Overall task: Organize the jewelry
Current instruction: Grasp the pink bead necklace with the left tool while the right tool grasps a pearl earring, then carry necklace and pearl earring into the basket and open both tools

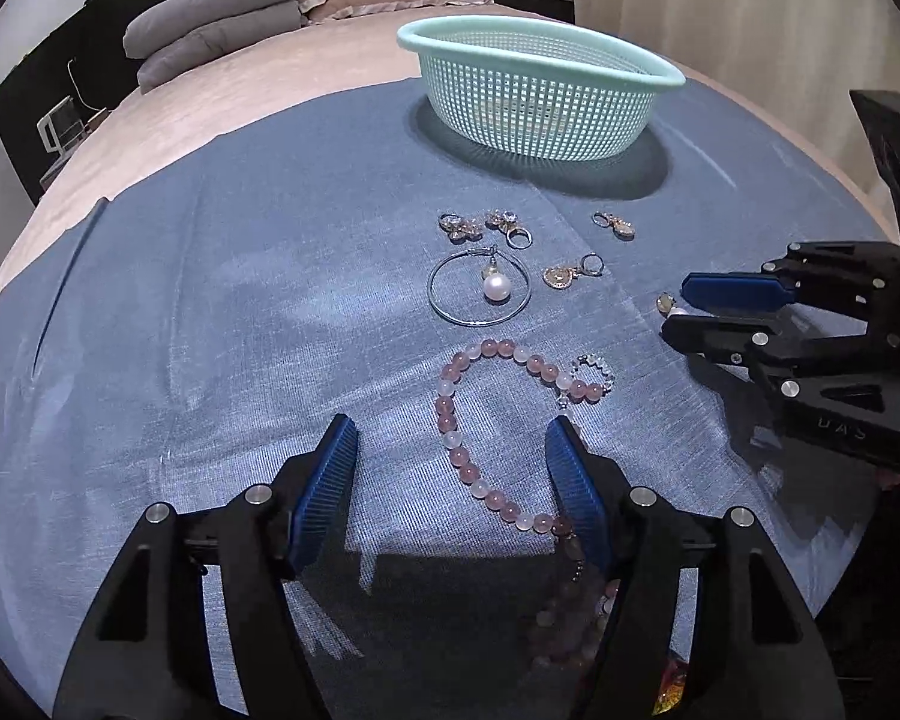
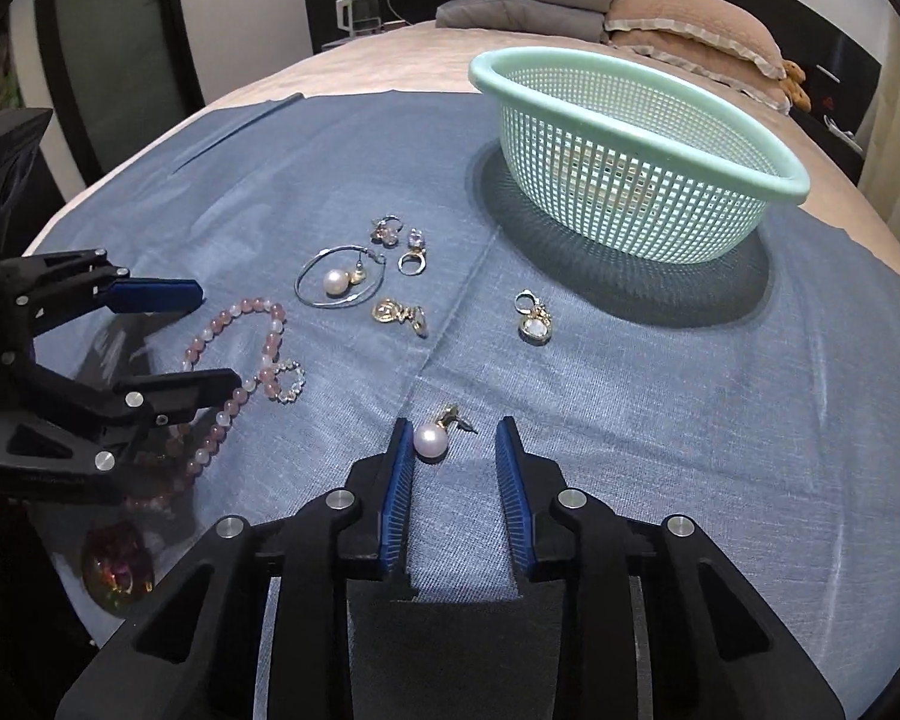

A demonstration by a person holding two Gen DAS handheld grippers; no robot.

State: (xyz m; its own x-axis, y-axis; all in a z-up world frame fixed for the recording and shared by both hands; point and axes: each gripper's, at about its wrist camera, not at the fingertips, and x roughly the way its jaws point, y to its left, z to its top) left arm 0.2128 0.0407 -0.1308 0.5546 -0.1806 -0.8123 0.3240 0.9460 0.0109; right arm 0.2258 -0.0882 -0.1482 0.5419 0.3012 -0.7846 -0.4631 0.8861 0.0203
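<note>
The left gripper (image 1: 450,450), jaws wide, straddles the pink-and-white beaded bracelet (image 1: 459,456) on the blue cloth (image 1: 210,300). The right gripper (image 2: 455,438) — also open — brackets a pearl drop earring (image 2: 431,441): pickup stage, seemingly. Next — close, carry to the mint plastic basket (image 2: 630,120).

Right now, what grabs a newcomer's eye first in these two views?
The mint green mesh basket at the far side of the blue cloth, nothing visible inside it. Then the right gripper, open, with a pearl earring beside its left pad. The left gripper is open around a pink beaded bracelet, earrings scattered between there and the basket.
</note>
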